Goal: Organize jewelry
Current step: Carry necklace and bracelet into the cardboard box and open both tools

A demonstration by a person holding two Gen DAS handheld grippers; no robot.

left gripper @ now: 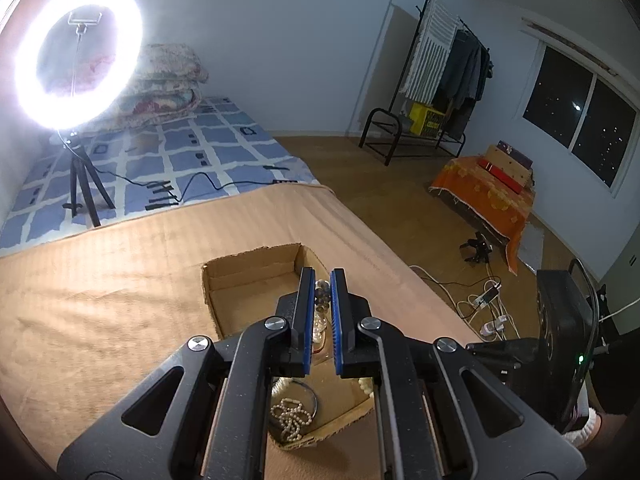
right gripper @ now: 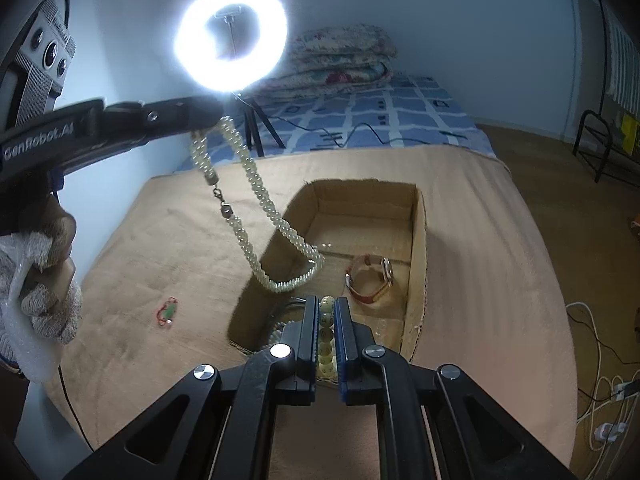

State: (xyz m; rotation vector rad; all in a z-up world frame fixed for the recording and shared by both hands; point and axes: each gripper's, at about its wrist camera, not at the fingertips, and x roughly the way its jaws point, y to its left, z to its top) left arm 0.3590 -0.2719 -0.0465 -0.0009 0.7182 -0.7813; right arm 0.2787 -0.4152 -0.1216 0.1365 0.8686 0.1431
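Observation:
An open cardboard box [right gripper: 418, 240] lies on the tan blanket; it also shows in the left wrist view [left gripper: 248, 268]. My left gripper [left gripper: 321, 280] is shut on a thick pearl necklace [right gripper: 248, 184], which hangs from it above the box, its loop dangling over the box's left wall. My right gripper [right gripper: 327, 312] is shut on a string of large cream beads [right gripper: 326, 332] over the box's near end. In the box lie a red-strapped watch [right gripper: 370, 280] and thin pearl strands [left gripper: 290, 418]. A small red and green piece [right gripper: 167, 311] lies on the blanket left of the box.
A lit ring light [left gripper: 78, 46] on a tripod stands on the blue checked bed behind. Folded quilts [right gripper: 340, 60] are stacked at the wall. The bed edge drops to a wooden floor with cables [left gripper: 486, 308] on the right. A clothes rack [left gripper: 440, 80] stands far off.

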